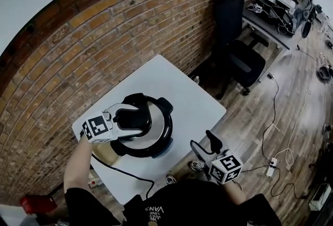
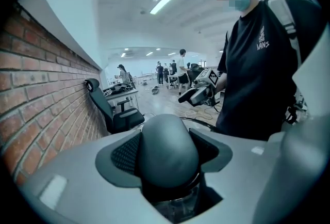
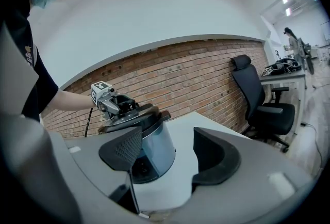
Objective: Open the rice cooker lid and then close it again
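The rice cooker (image 1: 151, 134) has a shiny steel body and a black-rimmed lid (image 1: 156, 115), and stands in the middle of a small white table (image 1: 192, 100). My left gripper (image 1: 120, 118) is shut on the lid's dark rounded knob (image 2: 167, 153), which fills the space between its pads. In the right gripper view the lid (image 3: 135, 117) lies on top of the cooker (image 3: 152, 150), slightly tilted, with the left gripper (image 3: 119, 106) on it. My right gripper (image 1: 205, 142) hangs open and holds nothing, off the table's near right edge, its jaws pointing at the cooker.
A brick wall (image 1: 104, 42) runs behind the table. A black office chair (image 1: 237, 53) stands beyond the table's far corner. A black power cord (image 1: 125, 173) trails from the cooker over the front edge. Cables and a power strip (image 1: 271, 166) lie on the wood floor.
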The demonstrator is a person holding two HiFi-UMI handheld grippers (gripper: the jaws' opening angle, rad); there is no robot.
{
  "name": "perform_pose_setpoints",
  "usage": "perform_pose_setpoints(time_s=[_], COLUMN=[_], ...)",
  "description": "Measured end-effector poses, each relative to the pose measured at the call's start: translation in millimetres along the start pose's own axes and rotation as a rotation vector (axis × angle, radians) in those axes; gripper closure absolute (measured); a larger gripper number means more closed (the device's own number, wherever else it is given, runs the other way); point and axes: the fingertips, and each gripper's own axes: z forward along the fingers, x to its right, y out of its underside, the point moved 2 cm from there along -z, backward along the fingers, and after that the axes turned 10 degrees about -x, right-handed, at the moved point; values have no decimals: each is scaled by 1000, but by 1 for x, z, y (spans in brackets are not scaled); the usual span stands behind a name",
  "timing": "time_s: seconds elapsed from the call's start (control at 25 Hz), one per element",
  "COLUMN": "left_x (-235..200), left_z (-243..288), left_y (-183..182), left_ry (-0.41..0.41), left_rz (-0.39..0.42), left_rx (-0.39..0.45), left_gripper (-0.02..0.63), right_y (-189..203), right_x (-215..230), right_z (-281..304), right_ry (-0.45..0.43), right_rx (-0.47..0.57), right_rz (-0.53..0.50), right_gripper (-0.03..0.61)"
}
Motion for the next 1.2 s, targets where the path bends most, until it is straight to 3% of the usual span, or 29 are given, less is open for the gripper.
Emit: perform_pose_setpoints(time_s=[0.32,0.6,1.04,1.2], left_x=[-3,-7,0,8], left_z=[-5,-16,-71,-99], left_y=[-8,-18,-33,-27], left_ry=[4,-31,-201,-340], left_rz=[-34,-12,-53,-141], left_rx=[11,30,73,119], left_gripper=[331,333,334,334], right_y=[0,-5,-21,-26], right_x=[-8,-9,-11,-15], right_z=[-1,0,6,12], right_ry=[8,-6,-90,-137], right_rx=[5,18,31,27], right_rz=[1,-4,-41,-58], right_gripper=[276,276,276,276])
